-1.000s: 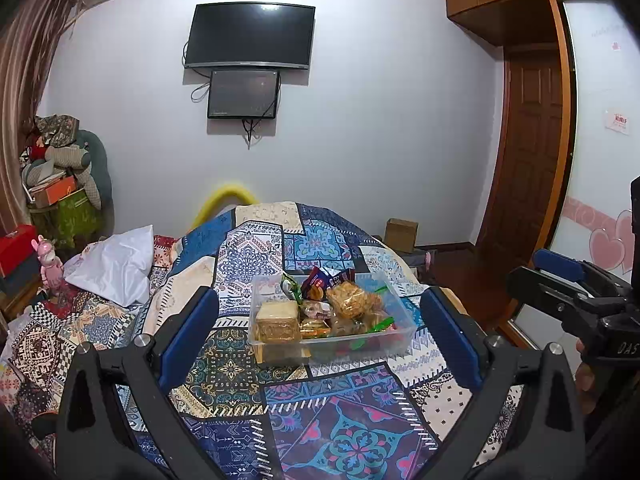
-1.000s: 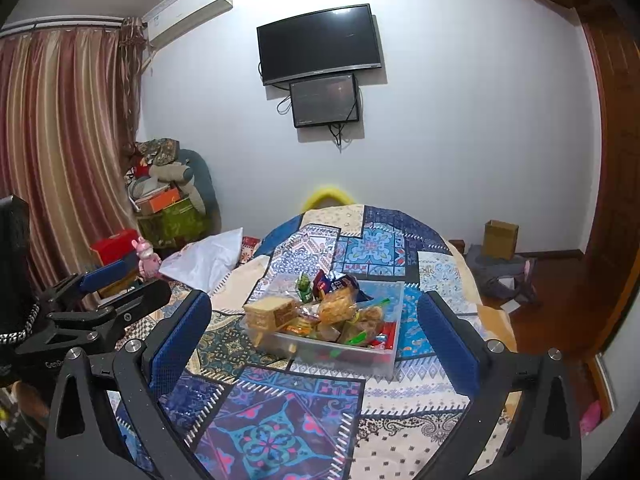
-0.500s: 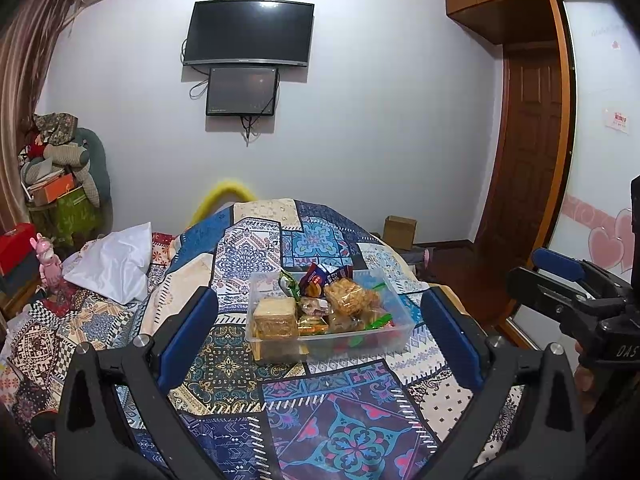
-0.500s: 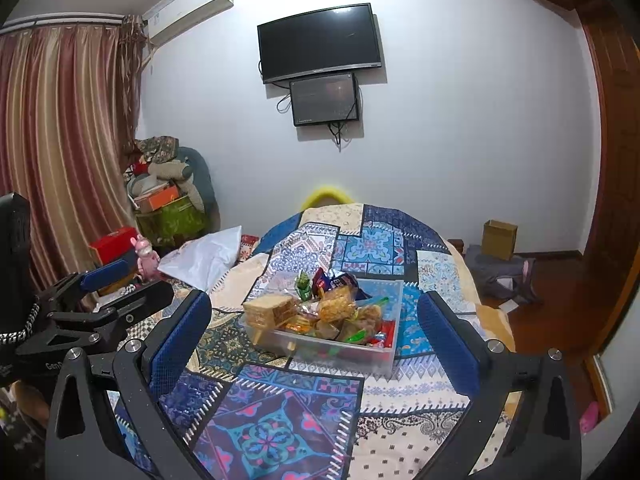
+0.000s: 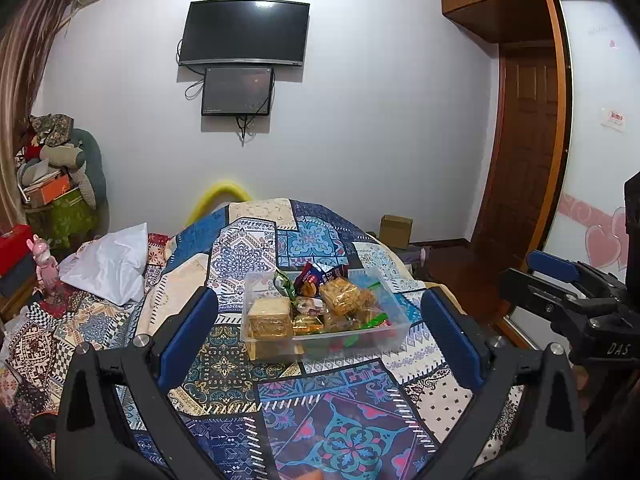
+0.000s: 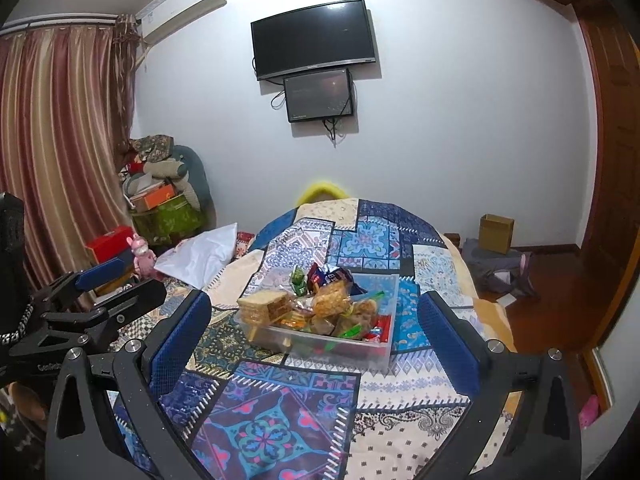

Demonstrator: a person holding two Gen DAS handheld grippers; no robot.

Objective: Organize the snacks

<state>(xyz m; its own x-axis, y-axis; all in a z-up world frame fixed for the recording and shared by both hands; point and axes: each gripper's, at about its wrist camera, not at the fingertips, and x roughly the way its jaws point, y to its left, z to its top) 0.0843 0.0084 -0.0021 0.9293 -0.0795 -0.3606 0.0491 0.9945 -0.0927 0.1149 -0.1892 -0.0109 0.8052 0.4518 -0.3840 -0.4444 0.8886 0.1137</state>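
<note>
Wall television [image 5: 244, 32], white pillow [image 5: 110, 266]

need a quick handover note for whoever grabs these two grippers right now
Left gripper: open, empty, aimed at the bin.
Right gripper: open, empty, likewise held short of it.
Clear plastic bin sits on the patchwork patterned cloth, heaped with loose snacks; a tan wafer pack lies at its left end, and a red-and-blue packet pokes up at the back.
Done: nothing visibly sorted.
Left: all the organizing.

A patchwork-covered bed [image 5: 256, 248] carries a clear snack bin [image 5: 394, 330] and white pillow [image 5: 110, 264].
</note>
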